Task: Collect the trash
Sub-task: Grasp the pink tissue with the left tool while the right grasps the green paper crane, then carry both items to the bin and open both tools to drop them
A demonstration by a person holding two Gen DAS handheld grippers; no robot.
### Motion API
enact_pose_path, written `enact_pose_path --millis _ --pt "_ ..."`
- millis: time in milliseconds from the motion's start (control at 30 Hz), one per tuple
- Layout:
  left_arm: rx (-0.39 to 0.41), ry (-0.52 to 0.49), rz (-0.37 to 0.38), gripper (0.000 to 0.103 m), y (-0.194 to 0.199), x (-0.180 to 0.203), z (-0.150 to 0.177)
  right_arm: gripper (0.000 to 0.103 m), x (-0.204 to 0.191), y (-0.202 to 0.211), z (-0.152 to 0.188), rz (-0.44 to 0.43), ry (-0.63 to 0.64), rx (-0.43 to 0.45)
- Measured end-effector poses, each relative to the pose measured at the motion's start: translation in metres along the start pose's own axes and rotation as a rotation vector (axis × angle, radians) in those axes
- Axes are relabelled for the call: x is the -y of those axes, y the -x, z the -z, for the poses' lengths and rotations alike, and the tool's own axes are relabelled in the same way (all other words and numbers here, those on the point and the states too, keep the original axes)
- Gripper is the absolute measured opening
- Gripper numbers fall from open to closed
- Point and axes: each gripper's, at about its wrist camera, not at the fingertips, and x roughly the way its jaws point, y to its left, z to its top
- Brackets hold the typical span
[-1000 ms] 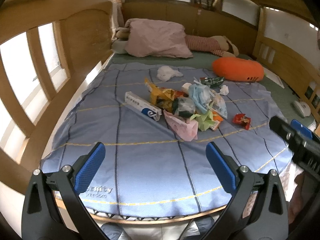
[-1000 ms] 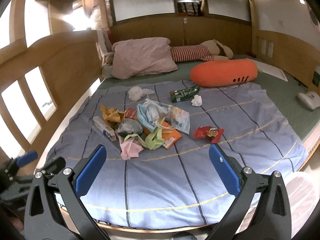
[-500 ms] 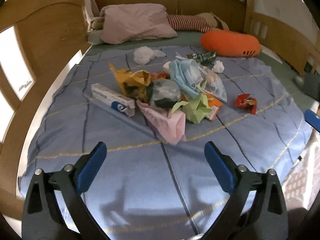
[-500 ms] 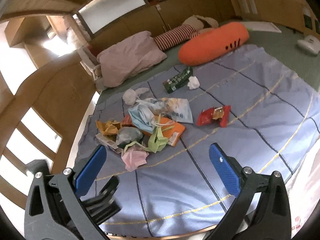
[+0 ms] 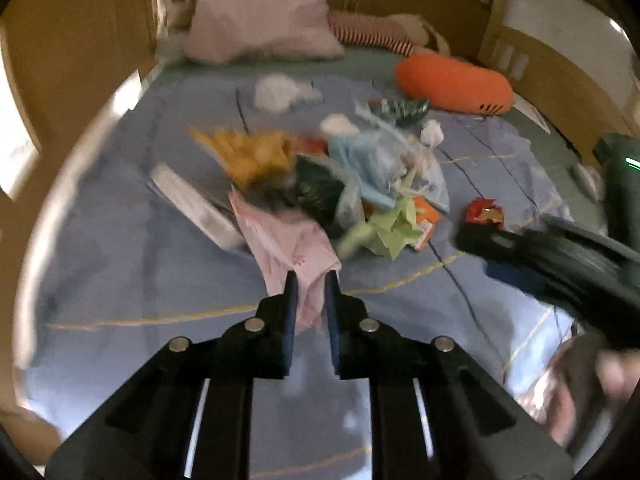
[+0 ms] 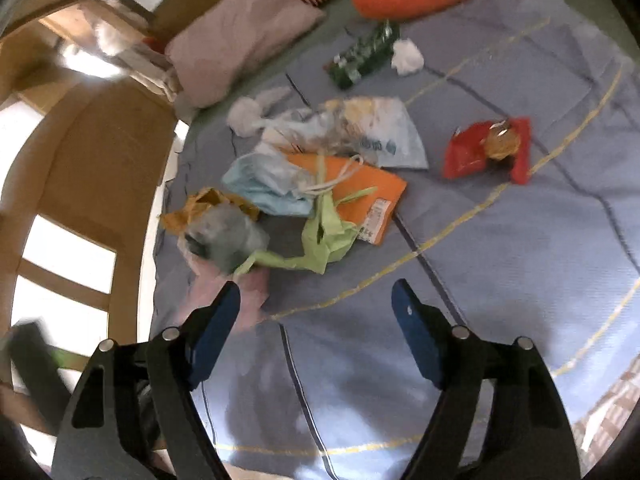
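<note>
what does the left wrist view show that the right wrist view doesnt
Only the left wrist view: the left gripper, jaws closing on the pink wrapper, and the white box beside the pile.

Only the right wrist view: the right gripper, jaws closing with only blanket between them.

Both: the orange cushion, pillow, red wrapper, green bag and blue mask.
</note>
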Motion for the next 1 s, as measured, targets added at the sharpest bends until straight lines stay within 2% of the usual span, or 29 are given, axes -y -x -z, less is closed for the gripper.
enact_pose_path --millis 67,133,233,333,400,467,533,600,733,800,1000 --pt "0.061 -0.010 -0.002 0.015 0.030 -0.014 0.000 0.078 -0.003 -0.017 -0.005 0.006 -0.019 -0.042" --pt "0.141 0.037 0.061 0.014 0.062 -0.039 0.002 0.078 -0.006 -0.032 -0.012 0.022 -0.034 -0.078" --pt "0.225 0.095 0.075 0.012 0.090 -0.064 0.005 0.074 -0.013 -0.056 -0.024 0.076 -0.014 -0.091" --pt "0.291 0.110 0.043 0.010 0.109 -0.077 0.008 0.058 -0.009 -0.088 -0.034 0.130 -0.014 -0.150" --pt "0.320 0.110 0.033 0.010 0.117 -0.080 0.009 0.034 -0.007 -0.103 -0.037 0.147 0.002 -0.195" --pt "0.319 0.106 0.031 0.010 0.117 -0.079 0.009 0.030 -0.011 -0.104 -0.034 0.166 0.043 -0.221" --pt "0.306 0.101 0.030 0.010 0.113 -0.079 0.011 0.029 -0.015 -0.089 -0.027 0.104 0.031 -0.243" --pt "0.291 0.103 0.029 0.010 0.109 -0.078 0.013 0.029 -0.025 -0.061 -0.020 0.059 0.076 -0.204" --pt "0.281 0.092 0.041 0.010 0.107 -0.071 0.014 0.029 -0.054 0.011 0.014 0.080 0.304 0.004" --pt "0.290 0.083 0.045 0.010 0.111 -0.066 0.024 0.029 -0.061 0.037 0.034 0.073 0.374 0.074" --pt "0.289 0.028 0.056 0.010 0.116 -0.037 0.039 0.029 -0.095 0.086 0.070 0.071 0.527 0.269"
